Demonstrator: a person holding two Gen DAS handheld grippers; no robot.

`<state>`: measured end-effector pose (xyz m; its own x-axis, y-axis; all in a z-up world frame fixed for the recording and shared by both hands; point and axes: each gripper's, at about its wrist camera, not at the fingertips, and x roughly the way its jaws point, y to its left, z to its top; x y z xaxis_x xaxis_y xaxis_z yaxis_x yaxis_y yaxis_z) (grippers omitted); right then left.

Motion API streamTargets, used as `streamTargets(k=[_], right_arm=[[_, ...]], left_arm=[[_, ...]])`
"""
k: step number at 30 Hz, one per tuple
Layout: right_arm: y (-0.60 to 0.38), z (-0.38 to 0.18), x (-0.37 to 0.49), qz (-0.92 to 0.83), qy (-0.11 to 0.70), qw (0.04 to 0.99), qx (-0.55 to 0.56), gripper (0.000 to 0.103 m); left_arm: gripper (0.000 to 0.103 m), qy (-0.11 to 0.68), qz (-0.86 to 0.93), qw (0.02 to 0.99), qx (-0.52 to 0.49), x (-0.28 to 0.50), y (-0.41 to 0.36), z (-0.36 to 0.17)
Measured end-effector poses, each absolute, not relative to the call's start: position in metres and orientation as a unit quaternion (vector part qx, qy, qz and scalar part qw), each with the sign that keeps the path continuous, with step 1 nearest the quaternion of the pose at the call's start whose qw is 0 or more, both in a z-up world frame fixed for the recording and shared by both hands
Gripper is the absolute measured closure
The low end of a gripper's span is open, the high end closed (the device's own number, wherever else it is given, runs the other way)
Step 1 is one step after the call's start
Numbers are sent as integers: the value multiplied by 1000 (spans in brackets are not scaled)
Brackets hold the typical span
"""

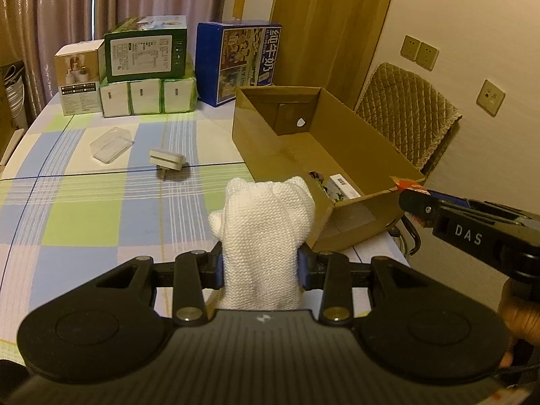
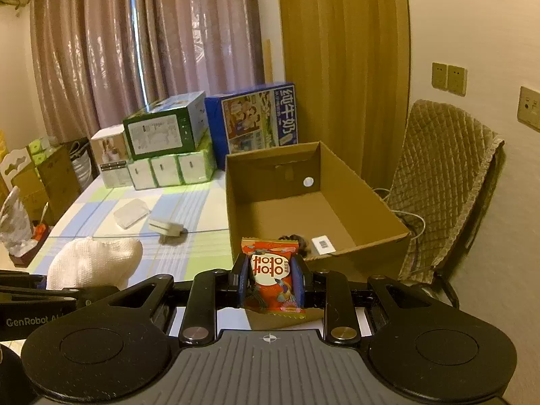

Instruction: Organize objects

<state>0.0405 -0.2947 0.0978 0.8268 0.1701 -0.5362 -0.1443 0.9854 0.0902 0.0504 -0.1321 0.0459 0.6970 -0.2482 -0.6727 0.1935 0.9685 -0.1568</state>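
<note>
My left gripper (image 1: 260, 265) is shut on a white knitted cloth (image 1: 266, 233), held above the checked table just left of the open cardboard box (image 1: 270, 141). The cloth (image 2: 94, 261) also shows at the left of the right wrist view. My right gripper (image 2: 271, 278) is shut on a red snack packet (image 2: 271, 270) at the near end of the box (image 2: 378, 246); in the left wrist view it (image 1: 415, 202) hovers at the box's near right corner. Inside the box lie a small white carton (image 2: 322, 244) and a dark item (image 2: 298, 239). A white plug adapter (image 1: 167, 161) and a clear plastic case (image 1: 111, 144) rest on the table.
Stacked boxes stand at the table's far edge: a green box (image 1: 146, 50) on tissue packs (image 1: 148, 96), a white box (image 1: 79, 77), a blue milk carton (image 1: 241, 59). A padded chair (image 1: 408, 118) stands right of the cardboard box. Curtains hang behind.
</note>
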Motion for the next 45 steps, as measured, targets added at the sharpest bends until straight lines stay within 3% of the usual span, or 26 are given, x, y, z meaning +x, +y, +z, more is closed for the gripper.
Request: streamTargets(k=[45], right_arm=[[-339,101,56,51,279,959,28,79]], left_arm=[[69,369,-159,915,-29,73,-179,53]])
